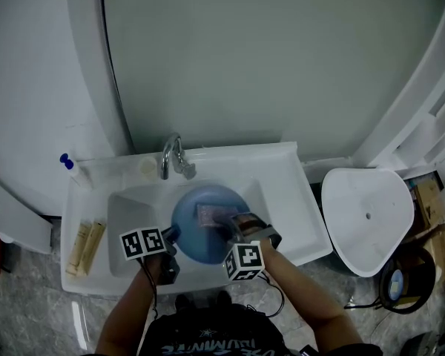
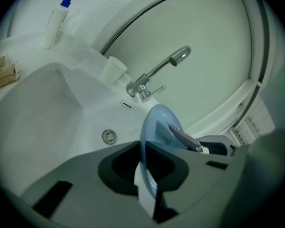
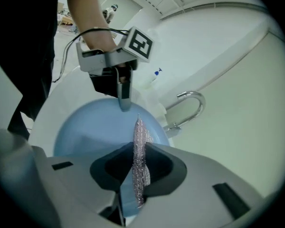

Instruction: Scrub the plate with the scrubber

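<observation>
Nearest the person, the left gripper is clamped on the near-left rim of the blue plate. Its jaws are nearly together, with only the thin edge between them. It holds the plate tilted over the basin of the white sink, in front of the faucet. The right gripper pinches the silvery mesh scrubber, which stands edge-on between its pads as a flat, thin sheet. What matters for the next stroke is that the plate's open face lies straight ahead of the right gripper and slightly below it. The scrubber's long axis runs along that gripper's own jaw line, across the face toward the clamped rim. Its far end sits over the middle of the plate (whether it presses there or hovers just off cannot be told). The right hand is therefore the nearer one to the surface to be scrubbed. By my judgement it should rub across the face while stopping short of the left jaws.
</observation>
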The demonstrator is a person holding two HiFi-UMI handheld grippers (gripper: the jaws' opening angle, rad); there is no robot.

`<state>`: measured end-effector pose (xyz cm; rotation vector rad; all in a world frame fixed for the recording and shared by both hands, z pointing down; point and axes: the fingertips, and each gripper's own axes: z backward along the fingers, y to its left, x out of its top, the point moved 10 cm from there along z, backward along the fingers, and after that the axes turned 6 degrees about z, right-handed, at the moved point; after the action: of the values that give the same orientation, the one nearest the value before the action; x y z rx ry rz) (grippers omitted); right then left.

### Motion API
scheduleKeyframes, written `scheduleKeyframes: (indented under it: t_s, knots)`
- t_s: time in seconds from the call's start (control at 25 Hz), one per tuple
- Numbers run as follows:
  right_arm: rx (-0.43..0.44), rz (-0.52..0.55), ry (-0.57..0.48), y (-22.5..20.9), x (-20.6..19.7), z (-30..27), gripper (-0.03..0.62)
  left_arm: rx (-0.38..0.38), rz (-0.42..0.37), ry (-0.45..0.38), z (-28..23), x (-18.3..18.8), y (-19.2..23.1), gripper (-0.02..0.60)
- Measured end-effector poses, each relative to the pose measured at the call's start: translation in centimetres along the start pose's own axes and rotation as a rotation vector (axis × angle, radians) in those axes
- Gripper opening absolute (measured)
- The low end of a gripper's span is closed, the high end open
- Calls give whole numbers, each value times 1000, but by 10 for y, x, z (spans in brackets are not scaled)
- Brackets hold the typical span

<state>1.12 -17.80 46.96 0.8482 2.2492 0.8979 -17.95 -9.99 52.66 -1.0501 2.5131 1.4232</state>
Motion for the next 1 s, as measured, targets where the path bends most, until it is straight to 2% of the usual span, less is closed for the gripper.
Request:
scheduleKeyframes:
  t_s: [0.16, 0.4, 0.6, 1.0]
  knots:
    - [-45, -13, 36, -13, -8, -11, 80, -9, -3, 18, 1, -7, 0, 38]
    - [-15, -70, 29, -6, -14, -15, 80, -36, 49, 13, 4, -5, 2, 38]
    - [-4, -101, 46, 3, -16, -13, 80, -39, 54, -14, 4, 5, 2, 38]
    - [54, -278, 26, 28, -20, 2, 80, -23, 90, -39, -2, 9, 3, 40]
